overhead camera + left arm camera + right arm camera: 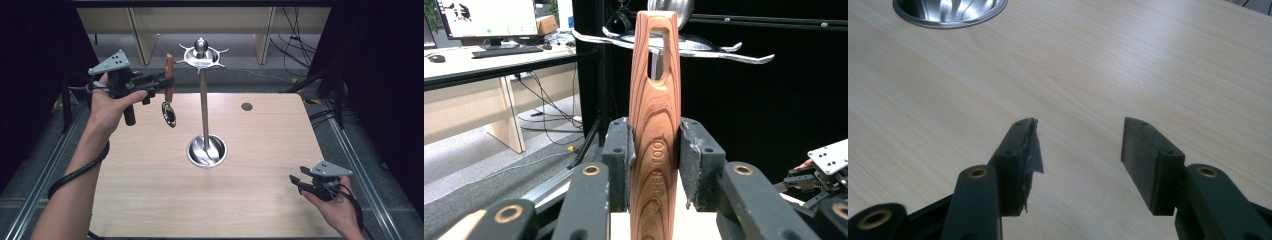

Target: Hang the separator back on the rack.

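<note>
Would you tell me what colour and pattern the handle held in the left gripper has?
Reddish-brown wood with darker curved grain bands on the handle, clearest in the left gripper view.

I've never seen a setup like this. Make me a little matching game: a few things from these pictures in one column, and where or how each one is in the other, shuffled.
Things:
1. spoon
2. left gripper
3. right gripper
4. hanging stand

States:
A. open, nothing between its jaws, low over the table
B. upright in the middle of the table, round metal base, hooks at the top
C. held upright in the air, wooden handle up, metal bowl down
D. shut on a wooden handle, raised near the hooks

Pairs: 1-C, 2-D, 3-A, 4-B
</note>
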